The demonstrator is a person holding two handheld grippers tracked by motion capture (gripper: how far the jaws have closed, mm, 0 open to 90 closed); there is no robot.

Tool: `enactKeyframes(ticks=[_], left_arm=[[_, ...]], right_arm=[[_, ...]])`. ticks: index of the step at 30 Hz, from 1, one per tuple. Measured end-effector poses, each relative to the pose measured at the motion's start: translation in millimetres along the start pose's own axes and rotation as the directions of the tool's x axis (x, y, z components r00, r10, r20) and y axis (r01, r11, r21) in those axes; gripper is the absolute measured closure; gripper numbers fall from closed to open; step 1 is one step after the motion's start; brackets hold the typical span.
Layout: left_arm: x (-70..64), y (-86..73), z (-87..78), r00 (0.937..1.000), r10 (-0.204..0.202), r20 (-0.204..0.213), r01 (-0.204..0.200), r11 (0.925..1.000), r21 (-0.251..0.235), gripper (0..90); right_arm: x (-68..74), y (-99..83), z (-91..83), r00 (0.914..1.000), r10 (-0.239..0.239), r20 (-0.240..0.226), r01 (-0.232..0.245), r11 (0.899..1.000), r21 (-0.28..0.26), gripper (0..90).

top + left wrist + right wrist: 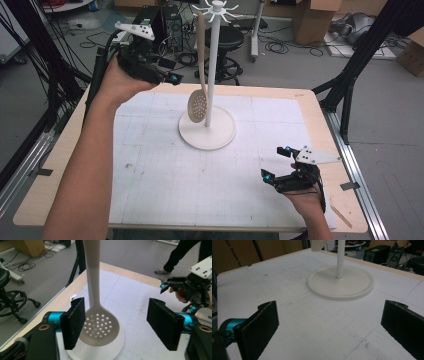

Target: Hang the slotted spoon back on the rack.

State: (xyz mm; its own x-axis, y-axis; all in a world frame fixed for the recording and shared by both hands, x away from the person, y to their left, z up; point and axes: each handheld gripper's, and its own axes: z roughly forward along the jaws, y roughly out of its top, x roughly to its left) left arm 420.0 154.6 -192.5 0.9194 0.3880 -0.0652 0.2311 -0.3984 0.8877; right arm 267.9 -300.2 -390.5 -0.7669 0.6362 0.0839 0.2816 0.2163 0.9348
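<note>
At the far middle of the desk (pixel 65 165) a pale skimmer (pixel 198 102) is hanging from a white rack (pixel 210 131), its perforated bowl dangling just above the rack's round base and just beside the pole. The left gripper (pixel 117 327) is hovering up by the skimmer with its jaws spread wide; in its own view the bowl is sitting between the two pads, close against the left one, though whether that pad is actually touching is hard to say. The right gripper (pixel 280 162) is resting low at the near right of the desk, jaws likewise apart and holding nothing, well away from the rack.

The skimmer is looking light and stiff, probably plastic, with a smooth, somewhat slippery finish. Because it is hanging free, it will likely swing at the first nudge. The flat handle just above the bowl is offering the best hold: two parallel faces for the pads, and enough control to lift the top end off its hook. Pinching the curved bowl would be less secure.

The hook holding the handle's top is too small and washed out in the high view to make out, and the handle is running out of frame at the top of the left gripper view.
</note>
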Motion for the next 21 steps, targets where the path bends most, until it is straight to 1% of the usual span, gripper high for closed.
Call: enactKeyframes(ticks=[1, 2, 4, 8, 12, 13, 19, 21], left_arm=[[-1.6, -5.1, -2.0, 1.0, 0.0, -0.002, 0.0, 1.0, -0.007, 28.9], [-3.2, -11.2, -3.8, 0.9999, -0.012, -0.003, 0.011, 0.9998, -0.014, 26.7], [-5.0, -20.6, -7.7, 1.0, -0.007, -0.003, 0.007, 0.9998, -0.019, 24.1], [-8.8, -37.6, -14.9, 0.9996, -0.025, -0.013, 0.024, 0.9985, -0.05, 18.5], [-10.8, -55.6, -19.5, 0.9994, -0.027, -0.022, 0.025, 0.9977, -0.063, 12.5], [-11.7, -60.3, -19.8, 0.9993, -0.028, -0.026, 0.026, 0.9974, -0.067, 12.2], [-17.8, -87.9, -17.1, 0.9992, -0.037, -0.015, 0.035, 0.9958, -0.085, 8.1], [-20.6, -96.9, -16.1, 0.9993, -0.038, 0.0, 0.038, 0.9945, -0.098, 6.7]], right_arm=[[0.3, 0.2, 0.0, 1.0, 0.001, 0.0, -0.001, 1.0, 0.0, 0.2], [0.6, 0.3, -0.1, 1.0, 0.002, 0.0, -0.002, 1.0, -0.001, 0.2], [0.8, 0.6, -0.1, 1.0, -0.001, -0.001, 0.001, 1.0, -0.002, 0.2], [0.9, 0.7, 0.5, 1.0, -0.001, 0.001, 0.001, 1.0, 0.0, 0.2], [1.1, 0.6, 0.9, 1.0, -0.004, 0.0, 0.004, 1.0, 0.002, 0.2], [1.2, 0.6, 0.9, 1.0, -0.003, 0.001, 0.003, 1.0, 0.003, 0.2], [1.7, 0.8, 1.6, 1.0, -0.002, 0.0, 0.002, 1.0, 0.004, 0.2], [1.5, 1.0, 2.0, 1.0, -0.005, 0.001, 0.005, 1.0, 0.004, 0.2]])
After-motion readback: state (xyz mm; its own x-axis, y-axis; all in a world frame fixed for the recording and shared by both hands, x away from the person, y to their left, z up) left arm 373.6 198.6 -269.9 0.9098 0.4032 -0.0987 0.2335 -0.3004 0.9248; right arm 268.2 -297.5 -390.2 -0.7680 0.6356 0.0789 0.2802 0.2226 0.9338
